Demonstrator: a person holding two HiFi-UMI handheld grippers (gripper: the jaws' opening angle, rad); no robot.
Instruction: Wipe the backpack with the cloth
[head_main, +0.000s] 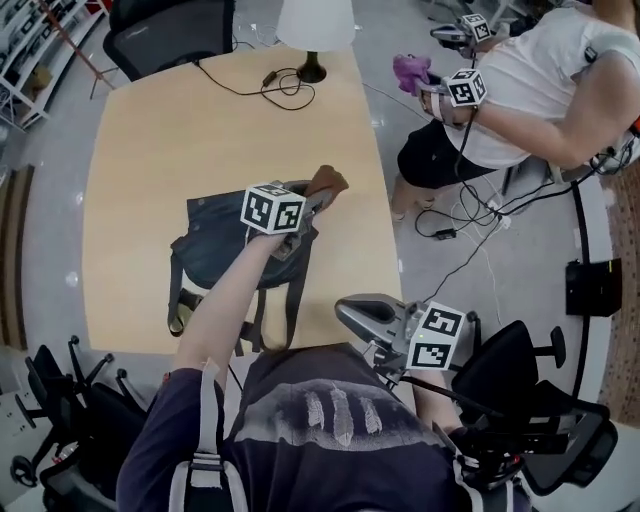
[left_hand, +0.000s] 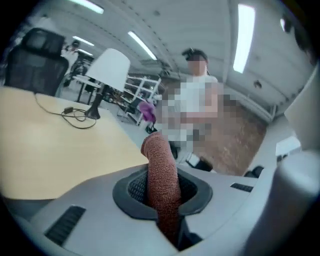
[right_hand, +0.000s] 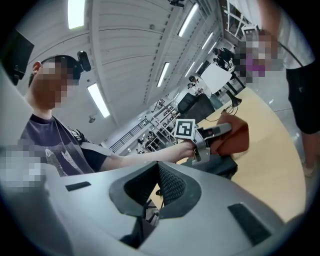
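Table, with the backpack laid near its front edge, long axis apparently running front to back, straps trailing nearward. The cloth is clamped in the left gripper just above it. The right gripper is held closed and empty, off the table. Left unsteadied, the backpack could be dragged by wiping.
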